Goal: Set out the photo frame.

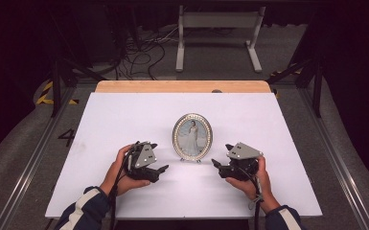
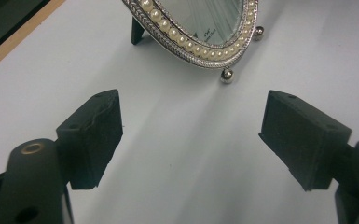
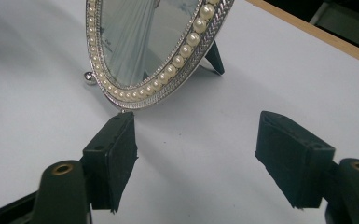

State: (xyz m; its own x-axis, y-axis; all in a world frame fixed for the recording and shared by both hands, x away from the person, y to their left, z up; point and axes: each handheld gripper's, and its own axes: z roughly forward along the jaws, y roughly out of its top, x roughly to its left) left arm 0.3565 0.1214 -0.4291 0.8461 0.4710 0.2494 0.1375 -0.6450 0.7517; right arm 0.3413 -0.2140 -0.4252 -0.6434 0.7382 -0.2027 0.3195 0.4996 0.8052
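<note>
Picture frame stood upright on the white table, roughly midway between my 2 claws and a little farther from me than either. Its oval ran tall, long axis vertical, with the glass facing me and a prop leg behind.

My left claw sat near the frame's lower left side, tips aimed right and forward toward it. Its jaws stood wide apart with nothing between them, only bare table. In the left gripper view, the pearl rim and a small ball foot lay ahead of the black pads, apart from them.

My right claw rested on the frame's lower right side and looked the nearer of the 2. It was also spread open and empty. In the right gripper view, the bottom curve of the rim hung just beyond the tip of 1 pad, though I could not tell whether they touched.

Both of my hands lay low on the table, knuckles outward, claws held almost level and angled inward. I judged any grip would have to come from the sides, across the frame's narrow width.
</note>
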